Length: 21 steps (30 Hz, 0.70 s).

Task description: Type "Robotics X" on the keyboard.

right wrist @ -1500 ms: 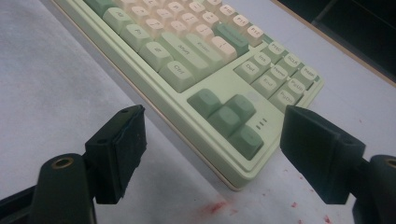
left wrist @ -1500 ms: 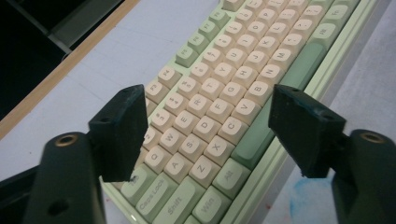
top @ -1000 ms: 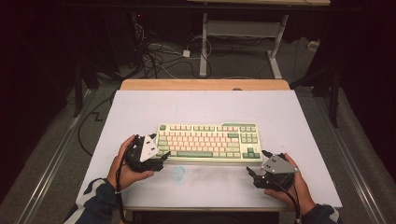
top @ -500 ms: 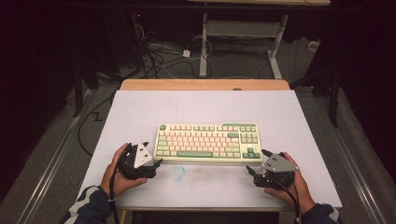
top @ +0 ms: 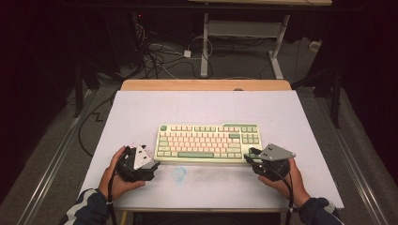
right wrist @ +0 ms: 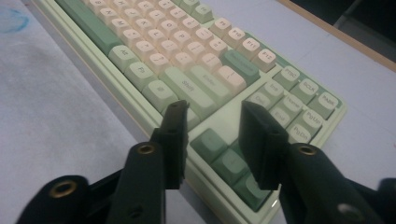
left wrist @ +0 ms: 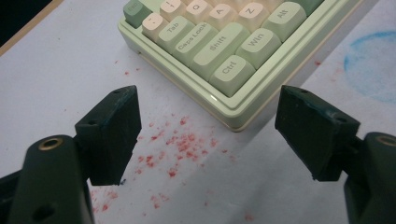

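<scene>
A pale green keyboard (top: pixel 206 142) with cream and green keys lies across the middle of the white table (top: pixel 206 108). My left gripper (top: pixel 152 164) rests low by its front left corner. In the left gripper view the gripper (left wrist: pixel 208 135) is wide open, and the Ctrl corner of the keyboard (left wrist: pixel 219 51) lies just beyond its jaws. My right gripper (top: pixel 251 157) is at the front right corner. Its jaws have just been closing. In the right gripper view the gripper (right wrist: pixel 212 140) stands narrow over the keyboard's (right wrist: pixel 187 60) arrow-key area, with a gap and nothing gripped.
A faint blue smudge (top: pixel 178 173) marks the table in front of the keyboard. Red specks (left wrist: pixel 182 144) dot the surface by the left jaws. The table's far edge is bare wood (top: pixel 206 85). Cables (top: pixel 159 56) and a white desk frame (top: pixel 244 28) lie on the floor beyond.
The left hand drew back from the keyboard's left end toward the table's front edge. The right gripper edged up to the keyboard's right corner and its jaws narrowed.
</scene>
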Each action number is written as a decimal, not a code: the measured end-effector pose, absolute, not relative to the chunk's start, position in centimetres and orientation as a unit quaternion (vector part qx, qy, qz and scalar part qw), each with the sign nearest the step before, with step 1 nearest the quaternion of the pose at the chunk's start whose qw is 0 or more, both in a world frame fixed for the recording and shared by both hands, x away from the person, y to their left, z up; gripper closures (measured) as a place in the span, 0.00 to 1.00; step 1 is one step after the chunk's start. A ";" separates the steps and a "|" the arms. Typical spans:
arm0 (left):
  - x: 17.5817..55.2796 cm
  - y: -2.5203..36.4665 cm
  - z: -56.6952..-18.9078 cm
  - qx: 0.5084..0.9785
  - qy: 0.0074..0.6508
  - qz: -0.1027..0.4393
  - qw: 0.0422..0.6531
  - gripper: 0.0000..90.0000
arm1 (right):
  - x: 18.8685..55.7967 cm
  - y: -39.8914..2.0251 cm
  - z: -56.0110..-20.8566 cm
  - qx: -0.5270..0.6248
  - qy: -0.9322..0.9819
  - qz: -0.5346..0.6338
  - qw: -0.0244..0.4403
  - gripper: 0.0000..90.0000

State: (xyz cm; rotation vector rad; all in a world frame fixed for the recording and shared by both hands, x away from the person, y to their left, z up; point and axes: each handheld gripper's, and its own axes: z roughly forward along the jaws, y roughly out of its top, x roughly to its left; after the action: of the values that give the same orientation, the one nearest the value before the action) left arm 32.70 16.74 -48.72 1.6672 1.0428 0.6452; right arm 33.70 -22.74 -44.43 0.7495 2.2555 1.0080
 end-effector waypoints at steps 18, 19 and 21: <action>32.7 16.5 -49.0 0.698 0.433 0.263 0.506 0.24 | 37.6 -18.4 -44.0 0.247 0.866 0.364 0.238 1.00; 32.7 16.5 -49.0 0.699 0.433 0.262 0.506 0.24 | 37.6 -18.4 -44.1 0.247 0.867 0.361 0.237 1.00; 32.7 16.5 -49.0 0.702 0.431 0.263 0.502 0.24 | 37.7 -18.5 -44.3 0.251 0.868 0.358 0.236 1.00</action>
State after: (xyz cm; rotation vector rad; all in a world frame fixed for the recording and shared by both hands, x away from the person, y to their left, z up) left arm 32.69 16.53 -49.03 1.6973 1.0412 0.6346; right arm 37.73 -18.50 -44.35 0.6890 2.3808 0.9811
